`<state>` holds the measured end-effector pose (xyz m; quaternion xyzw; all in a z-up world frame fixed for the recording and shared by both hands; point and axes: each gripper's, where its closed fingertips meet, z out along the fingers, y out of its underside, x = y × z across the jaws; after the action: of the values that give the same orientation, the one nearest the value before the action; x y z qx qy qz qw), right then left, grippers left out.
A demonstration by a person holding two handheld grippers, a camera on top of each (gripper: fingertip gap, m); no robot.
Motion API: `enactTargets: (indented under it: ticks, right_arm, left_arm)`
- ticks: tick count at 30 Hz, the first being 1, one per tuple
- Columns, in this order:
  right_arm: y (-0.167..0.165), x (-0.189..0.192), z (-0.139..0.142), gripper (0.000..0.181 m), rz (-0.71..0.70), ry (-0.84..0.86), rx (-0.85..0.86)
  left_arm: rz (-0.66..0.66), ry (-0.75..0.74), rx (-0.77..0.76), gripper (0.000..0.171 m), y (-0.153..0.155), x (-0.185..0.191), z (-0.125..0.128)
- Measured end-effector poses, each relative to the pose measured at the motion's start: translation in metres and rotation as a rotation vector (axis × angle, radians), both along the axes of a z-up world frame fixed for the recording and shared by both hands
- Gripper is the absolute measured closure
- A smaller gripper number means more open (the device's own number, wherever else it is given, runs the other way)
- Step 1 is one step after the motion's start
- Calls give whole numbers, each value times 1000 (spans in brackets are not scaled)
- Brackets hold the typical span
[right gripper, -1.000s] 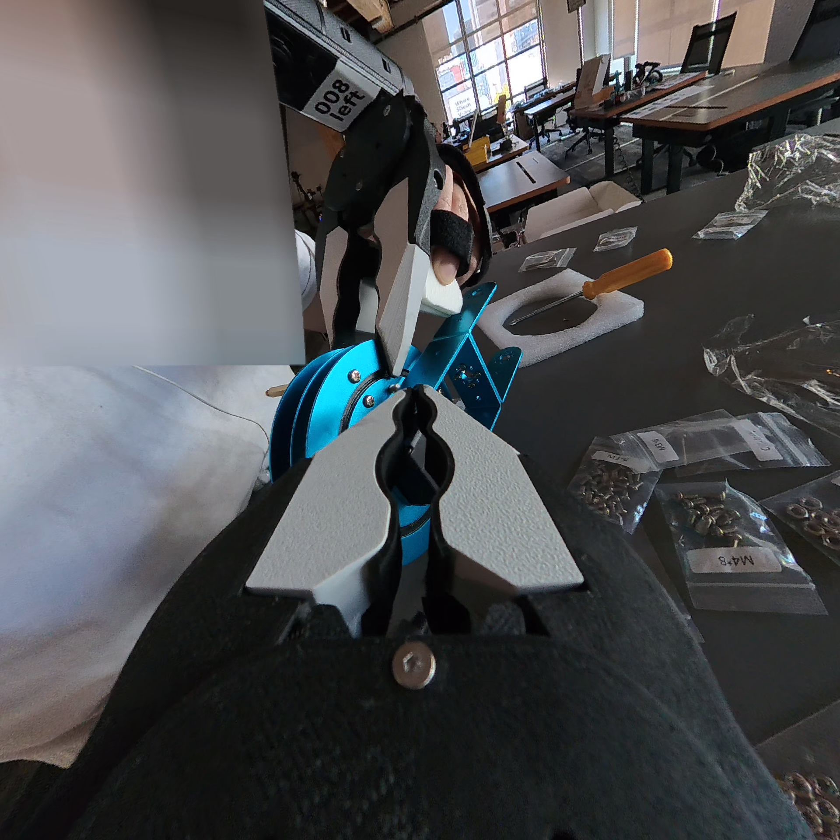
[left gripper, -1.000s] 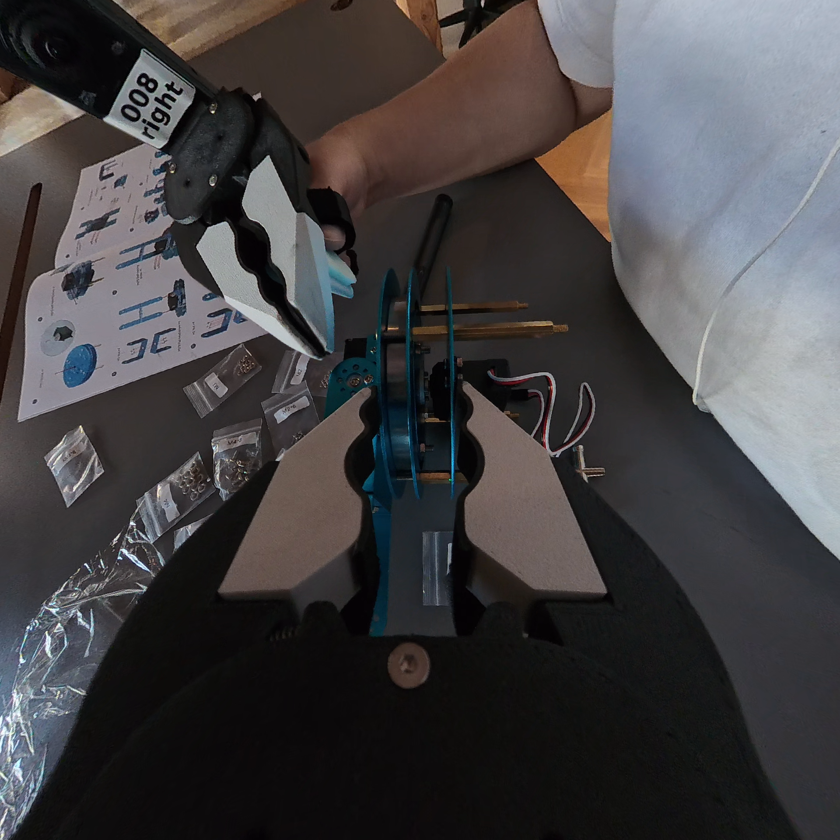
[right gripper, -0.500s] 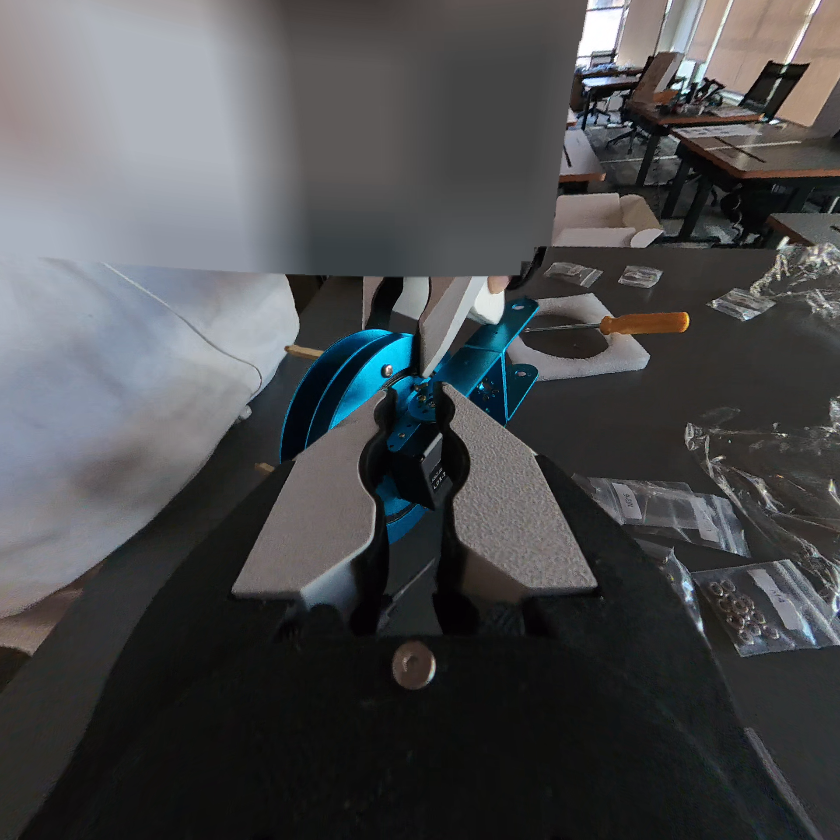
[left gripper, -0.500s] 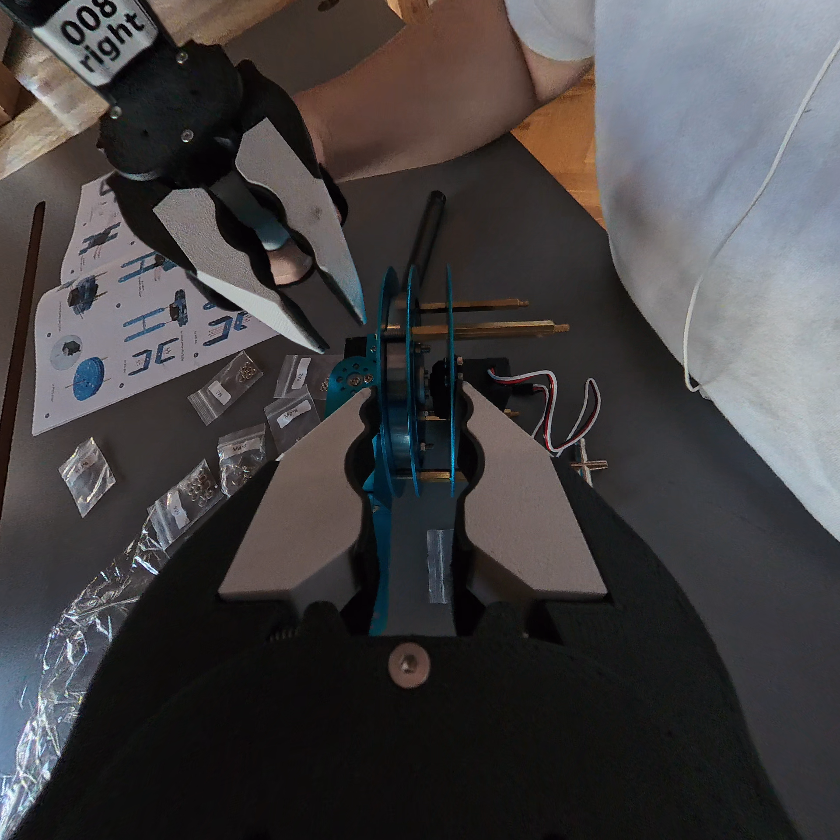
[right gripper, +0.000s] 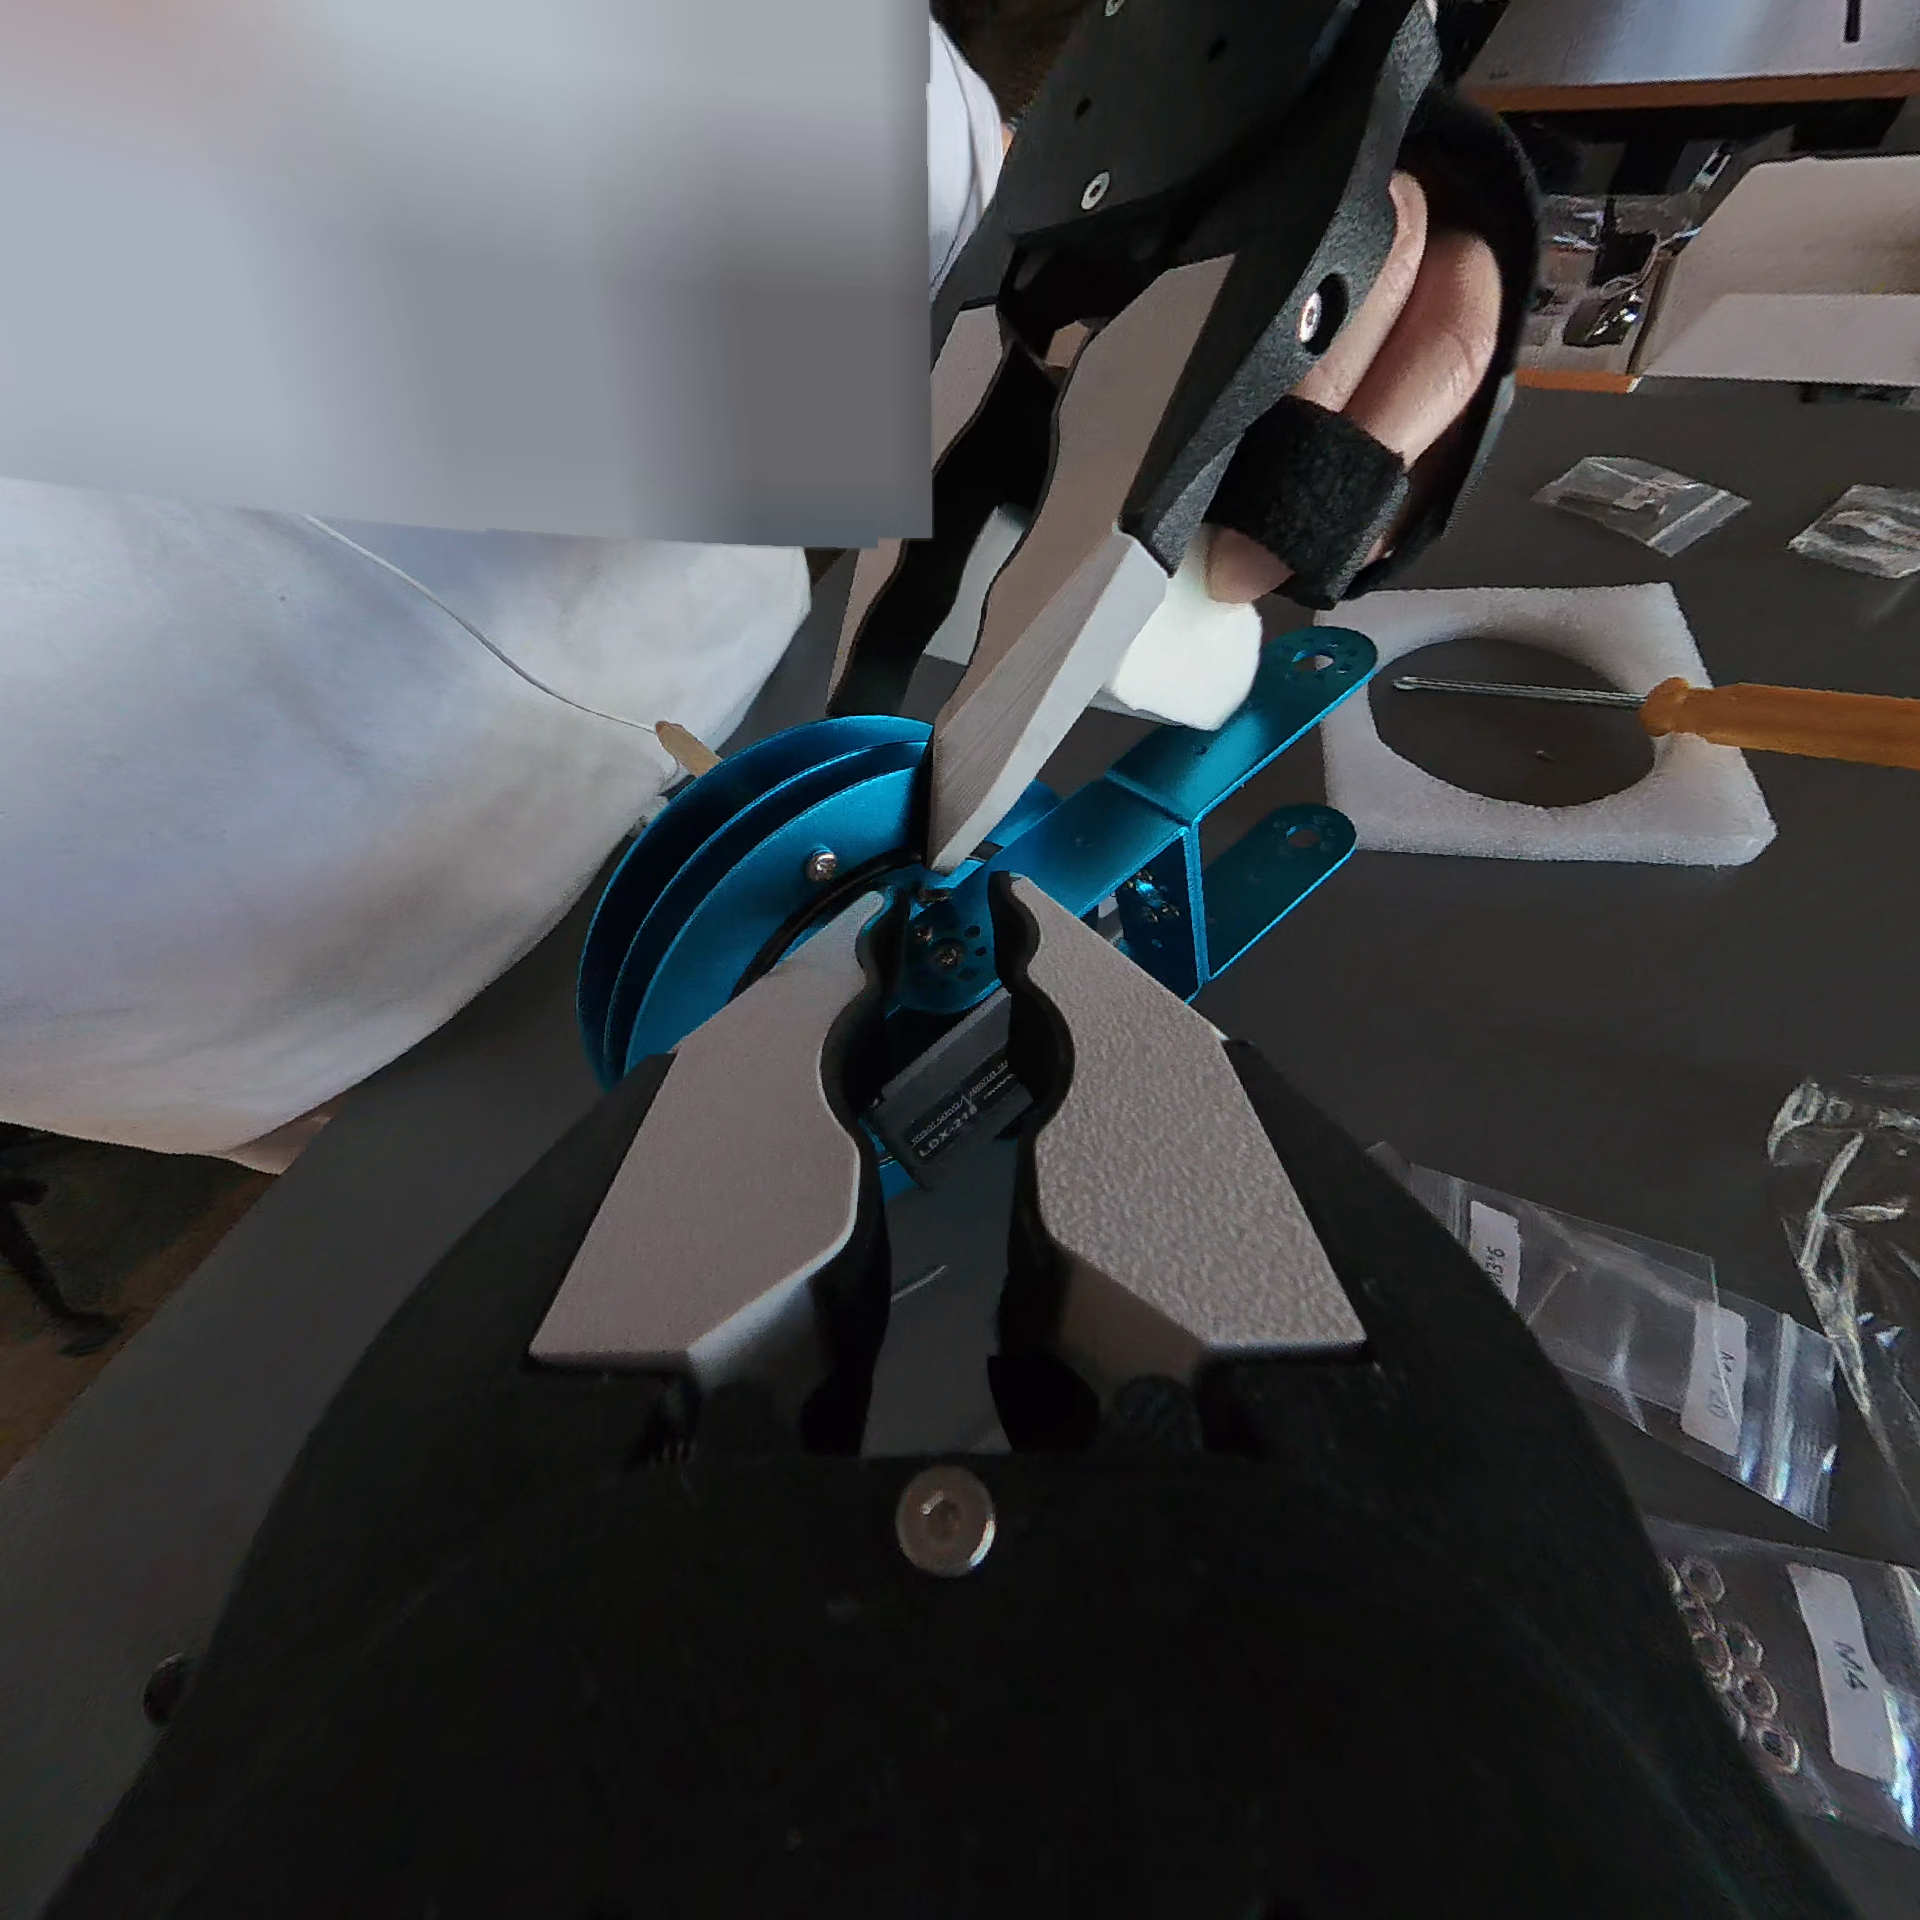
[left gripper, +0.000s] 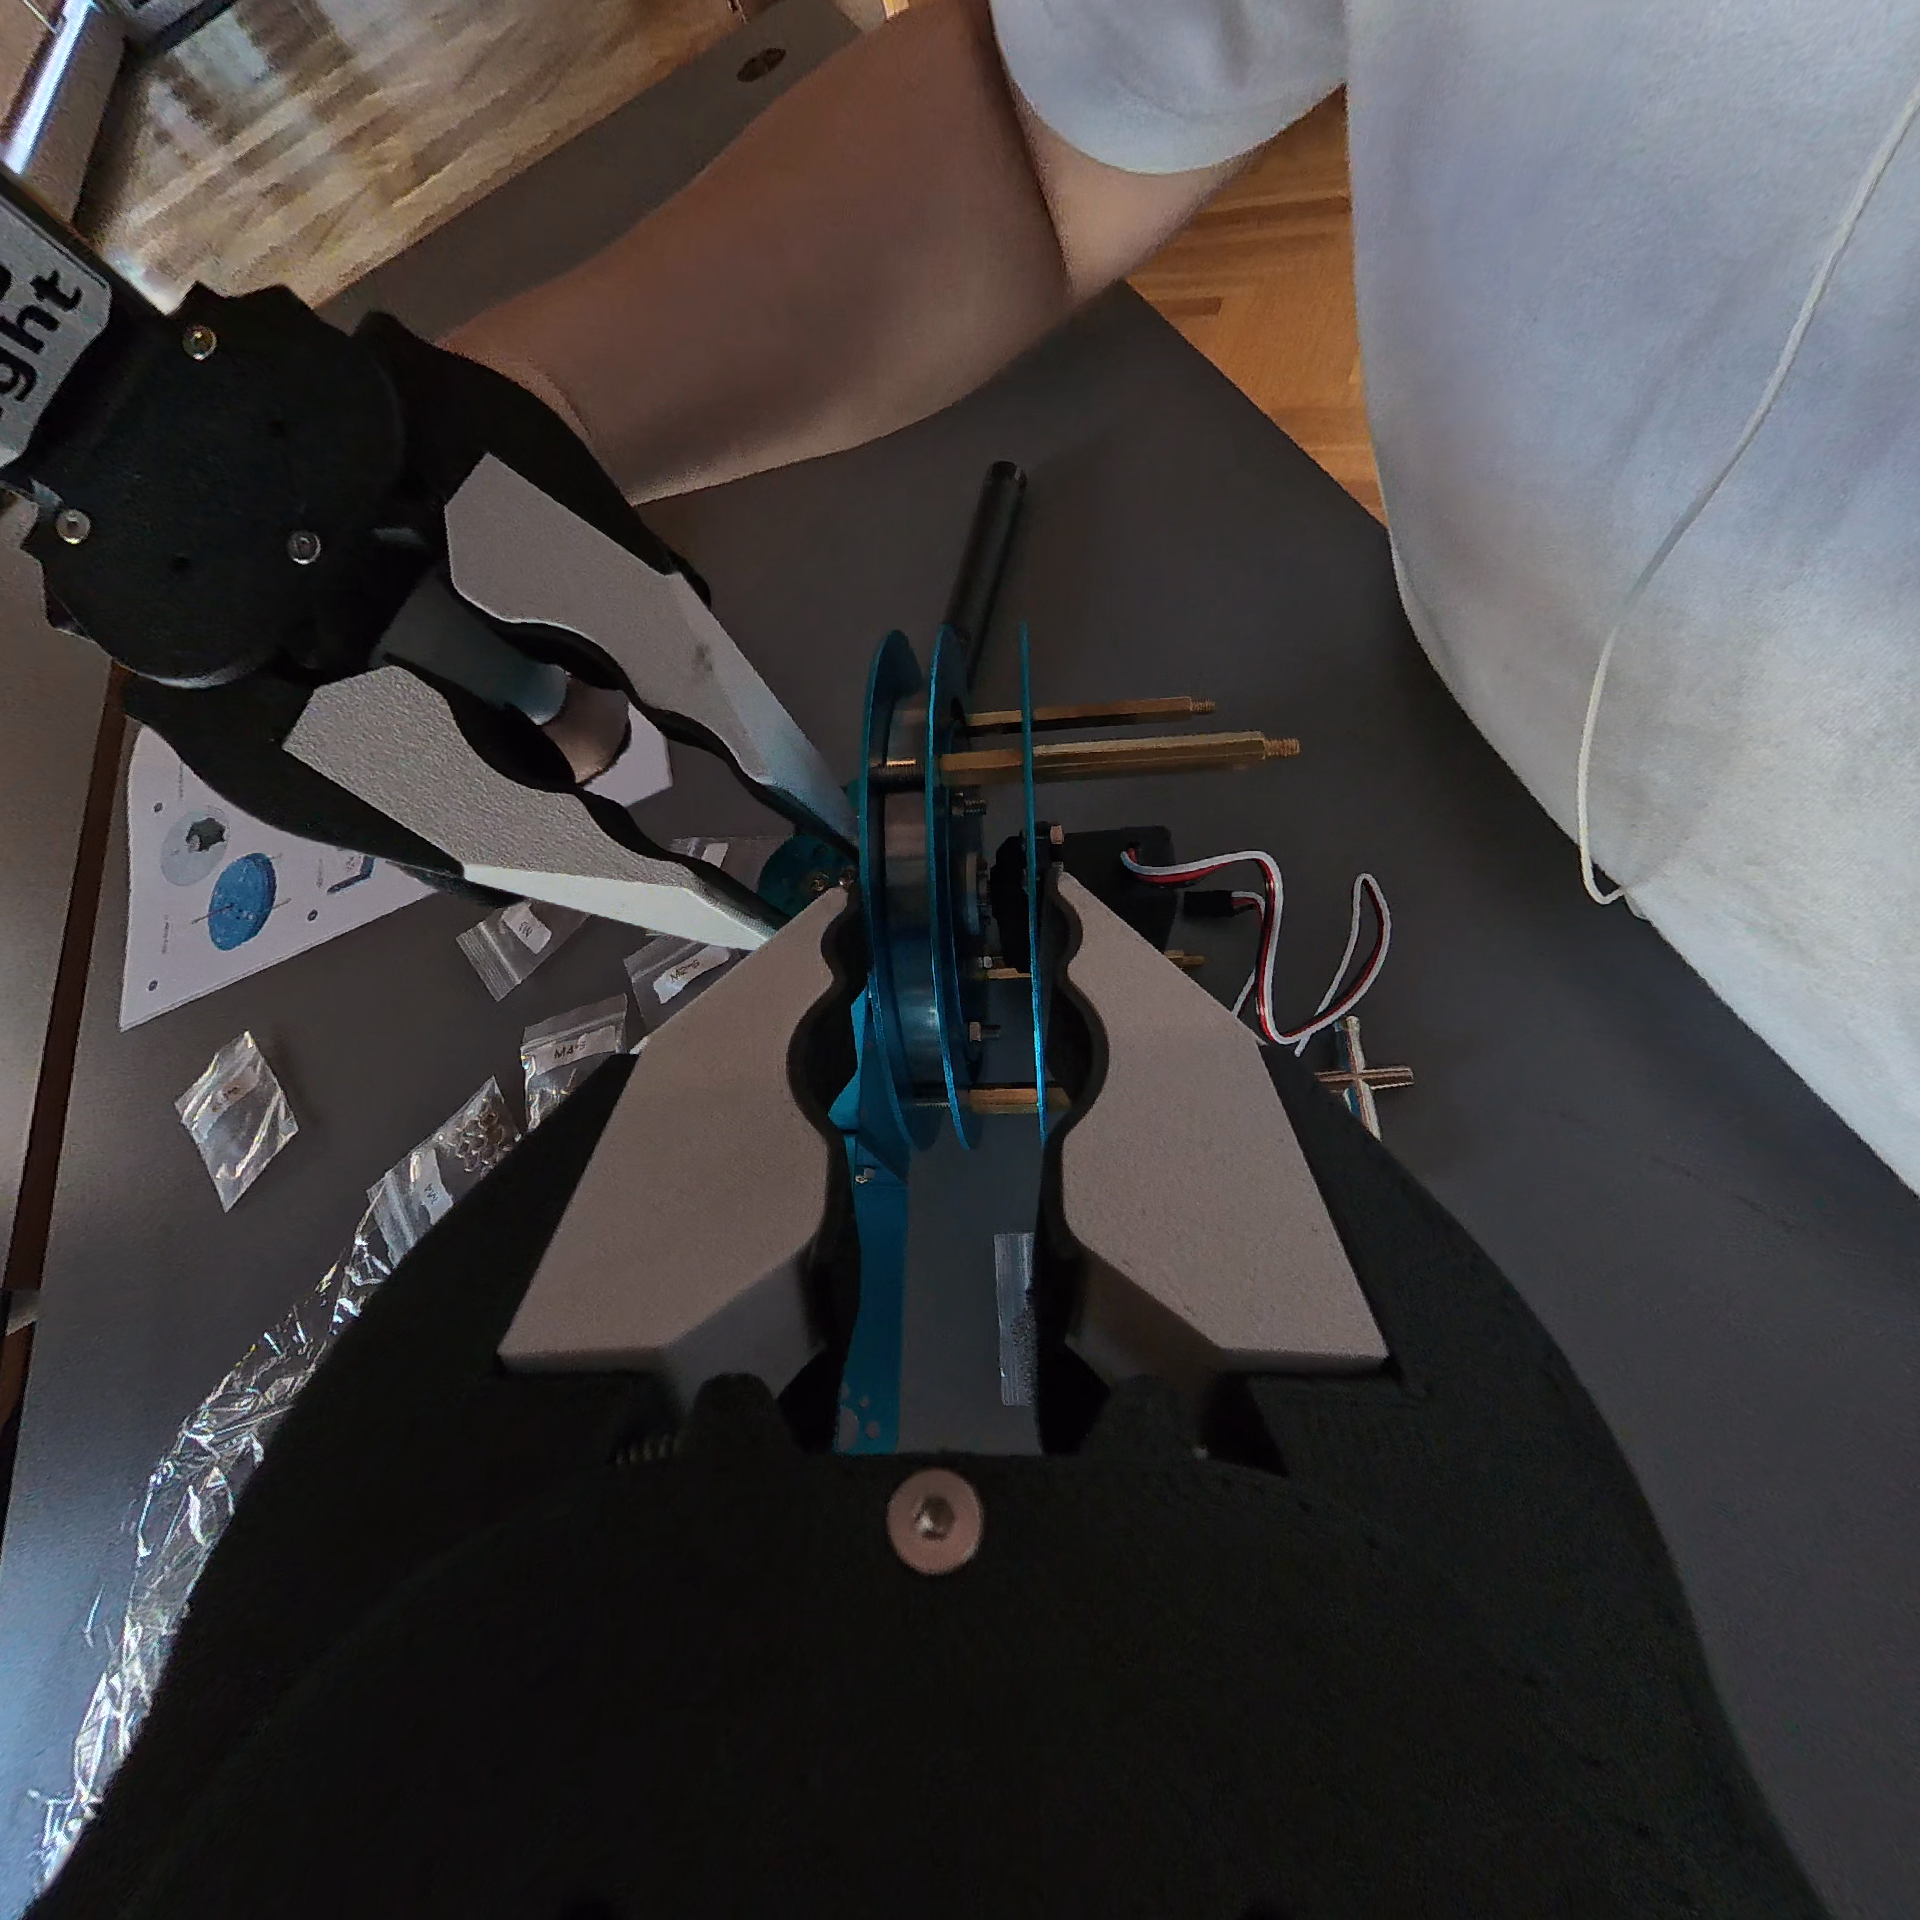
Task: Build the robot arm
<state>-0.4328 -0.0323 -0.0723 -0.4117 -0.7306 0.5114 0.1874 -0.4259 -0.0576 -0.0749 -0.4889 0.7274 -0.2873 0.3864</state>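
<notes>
The disc assembly point(left gripper: 940, 914) and its bracket point(right gripper: 1164, 821) are bright anodised blue, with brass-yellow standoffs point(left gripper: 1101, 753). Both grippers have pale grey fingers point(left gripper: 665, 1132) on black bodies. The screwdriver handle point(right gripper: 1777, 717) is orange, the foam block point(right gripper: 1538, 821) white, the table point(left gripper: 1558, 1299) dark grey.

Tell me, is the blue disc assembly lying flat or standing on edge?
On edge: the blue disc assembly shows its discs as thin upright lines, clamped between the left gripper fingers.

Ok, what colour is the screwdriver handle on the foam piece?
Orange; the screwdriver handle shows best in the right wrist view.
</notes>
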Motion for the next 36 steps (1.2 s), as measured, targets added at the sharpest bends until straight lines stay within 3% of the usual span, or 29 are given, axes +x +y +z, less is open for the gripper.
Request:
enactTargets:
  ticks: [8,17,27,30,36]
  right_arm:
    - [-6,0,-2,174,107,-54,-47]
    - [-4,4,-2,181,111,-83,-45]
    - [8,11,6,181,-63,31,-25]
    - [0,13,7,174,-46,77,48]
    - [-3,8,-1,172,67,-42,126]
  left_arm:
    - [-3,-3,2,140,-1,0,0]
    - [7,-5,-4,140,0,0,0]
    - [19,-4,-6,140,1,-1,-1]
    - [14,-6,-6,140,1,0,0]
    - [9,-6,-1,140,1,2,0]
